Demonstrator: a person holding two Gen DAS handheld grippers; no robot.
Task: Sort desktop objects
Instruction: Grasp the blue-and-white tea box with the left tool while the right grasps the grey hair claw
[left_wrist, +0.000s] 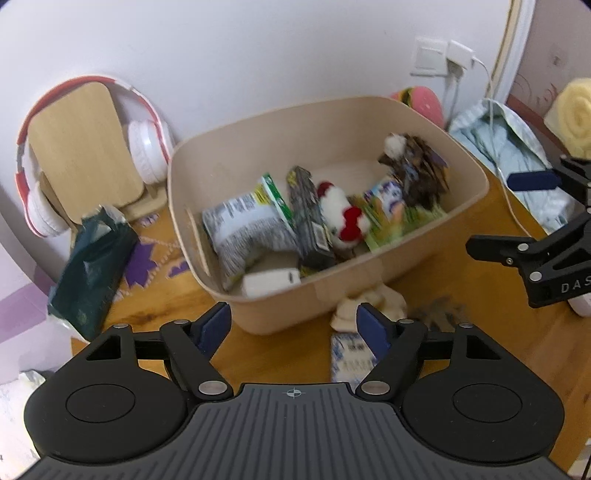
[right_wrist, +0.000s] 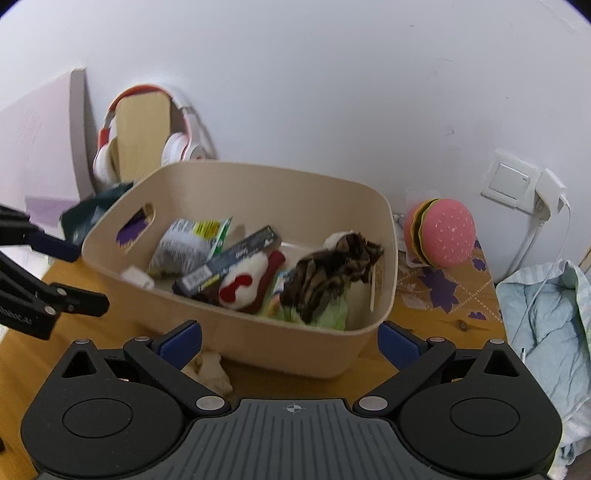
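Both the left gripper (left_wrist: 293, 326) and right gripper (right_wrist: 290, 341) hang spread and empty before the beige bin (left_wrist: 388, 288). Headphones (left_wrist: 147, 151) lean behind the bin; a crumpled tissue (left_wrist: 384, 299) lies against its near wall.

beige bin (right_wrist: 295, 354) | upright on desk | holds snack packets, plush toy (right_wrist: 243, 288)

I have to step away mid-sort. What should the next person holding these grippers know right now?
Left gripper: open, empty, hovering over the desk in front of the bin.
Right gripper: open wide, empty, at the bin's near wall.
Done: snack bag, dark box, white-and-red plush toy, brown furry item and a small white box lie in the bin.
Left: beige crumpled item and small packet on the desk in front of the bin; dark green bag beside it.
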